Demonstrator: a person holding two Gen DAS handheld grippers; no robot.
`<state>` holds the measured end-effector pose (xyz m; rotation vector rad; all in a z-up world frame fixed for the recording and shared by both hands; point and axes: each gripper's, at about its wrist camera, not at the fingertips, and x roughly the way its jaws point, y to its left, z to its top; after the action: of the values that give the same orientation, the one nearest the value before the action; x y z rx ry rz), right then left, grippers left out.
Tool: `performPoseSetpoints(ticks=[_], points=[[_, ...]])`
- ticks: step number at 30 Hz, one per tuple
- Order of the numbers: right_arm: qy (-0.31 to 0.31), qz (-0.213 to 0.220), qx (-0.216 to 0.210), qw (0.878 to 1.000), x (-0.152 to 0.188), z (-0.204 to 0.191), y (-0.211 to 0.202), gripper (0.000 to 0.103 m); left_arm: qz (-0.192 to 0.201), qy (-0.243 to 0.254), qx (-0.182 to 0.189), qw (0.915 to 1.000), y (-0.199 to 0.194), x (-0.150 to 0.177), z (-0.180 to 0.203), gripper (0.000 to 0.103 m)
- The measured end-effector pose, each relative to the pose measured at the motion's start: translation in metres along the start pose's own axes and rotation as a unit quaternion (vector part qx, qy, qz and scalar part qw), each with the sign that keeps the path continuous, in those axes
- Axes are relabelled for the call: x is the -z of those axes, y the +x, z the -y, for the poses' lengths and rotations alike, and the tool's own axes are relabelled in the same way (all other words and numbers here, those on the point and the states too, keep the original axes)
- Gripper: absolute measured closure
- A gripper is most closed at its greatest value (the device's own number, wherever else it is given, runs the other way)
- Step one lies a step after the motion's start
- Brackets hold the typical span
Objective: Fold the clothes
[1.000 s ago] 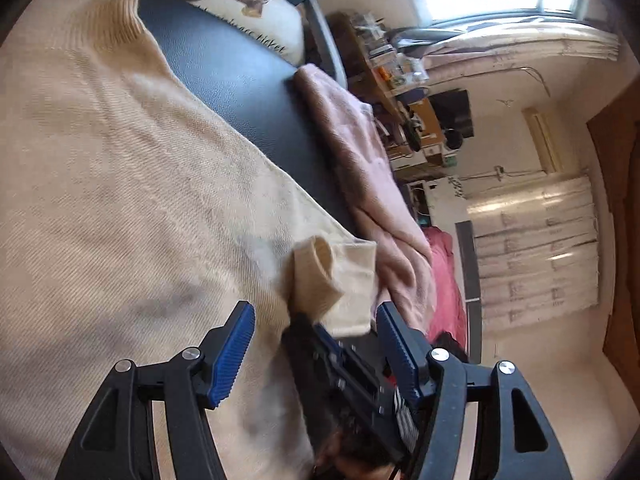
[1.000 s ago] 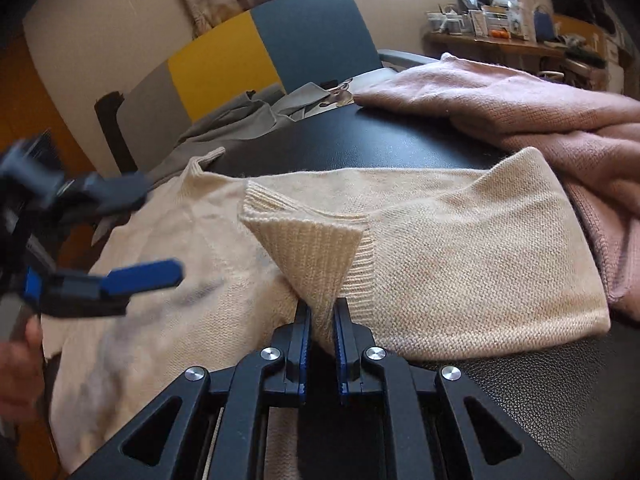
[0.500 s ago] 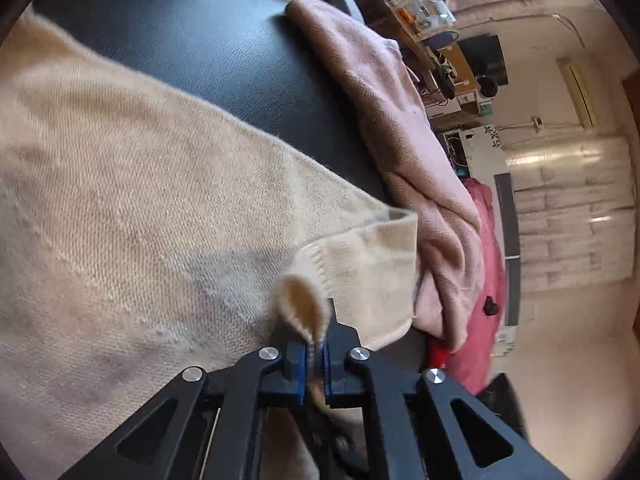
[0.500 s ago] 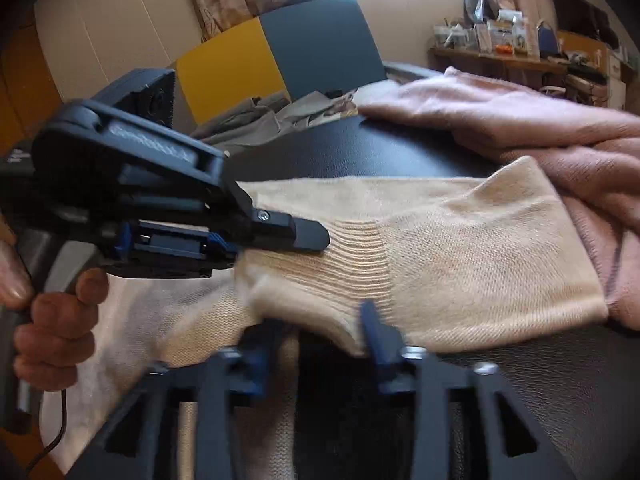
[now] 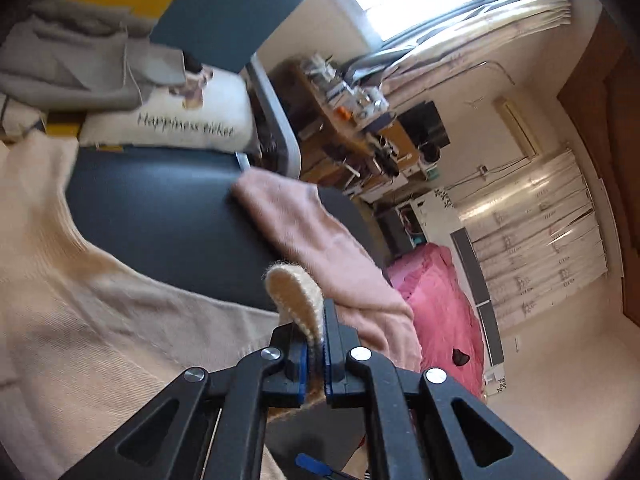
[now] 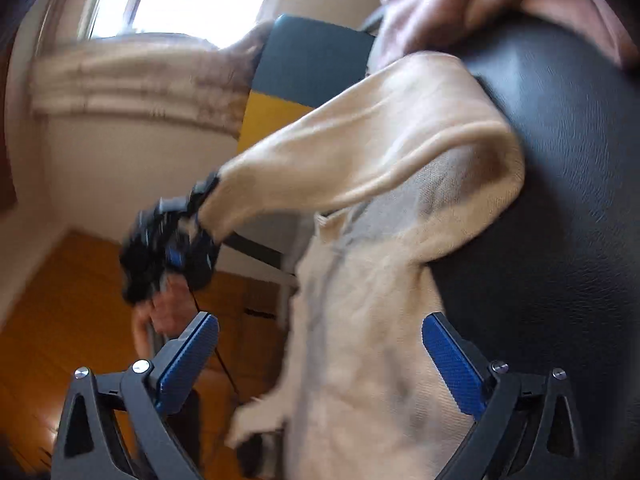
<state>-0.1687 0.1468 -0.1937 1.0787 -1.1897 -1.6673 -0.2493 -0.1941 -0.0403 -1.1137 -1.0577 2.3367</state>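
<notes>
Dark leather seat (image 5: pixel 160 216) carries the cream sweater (image 5: pixel 80 340), a pink garment (image 5: pixel 320 248) lying just beside it. Above that seat, the left gripper (image 5: pixel 316 356) is clamped on the sweater's ribbed cuff (image 5: pixel 294 292), sleeve lifted. Right gripper (image 6: pixel 320 360) hovers over the sweater, jaws wide, empty.

Cream knit sweater (image 5: pixel 80 320); pink sweater (image 5: pixel 312 240); black tabletop (image 5: pixel 160 216); gripper pads (image 6: pixel 452 364) blue w/ fine texture.

Both grippers: black angular linkage arms, triangular cut-outs, silver round screws at pivots. Right gripper (image 6: pixel 320 356): blue textured finger pads (image 6: pixel 450 364). Left gripper (image 5: pixel 316 354): blue pads too; thin dark cable below, possibly, blurred
</notes>
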Motion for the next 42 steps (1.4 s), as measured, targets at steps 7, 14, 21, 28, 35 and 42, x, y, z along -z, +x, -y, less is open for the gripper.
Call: performPoseSetpoints(ticks=[7, 14, 21, 28, 35, 42], points=[[0.069, 0.032, -0.012, 0.997, -0.020, 0.015, 0.033, 0.000, 0.038, 0.007, -0.020, 0.9990, -0.079, -0.002, -0.029, 0.099], [0.073, 0.003, 0.011, 0.997, -0.019, 0.008, 0.073, 0.000, 0.078, -0.007, -0.040, 0.9961, -0.152, 0.013, -0.074, 0.099], [0.047, -0.010, 0.060, 0.997, -0.019, -0.003, 0.104, 0.000, 0.120, -0.033, -0.049, 0.9910, -0.219, 0.026, -0.124, 0.099], [-0.040, -0.038, 0.148, 0.987, -0.009, -0.021, 0.125, 0.000, 0.137, -0.062, -0.066, 0.9865, -0.254, 0.053, -0.170, 0.099], [-0.222, -0.091, 0.304, 0.922, 0.019, -0.053, 0.174, 0.000, 0.119, -0.116, -0.100, 0.9810, -0.259, 0.091, -0.231, 0.099], [-0.278, -0.099, 0.340, 0.893, 0.034, -0.055, 0.187, 0.000, 0.099, -0.157, -0.128, 0.9742, -0.255, 0.125, -0.274, 0.099]])
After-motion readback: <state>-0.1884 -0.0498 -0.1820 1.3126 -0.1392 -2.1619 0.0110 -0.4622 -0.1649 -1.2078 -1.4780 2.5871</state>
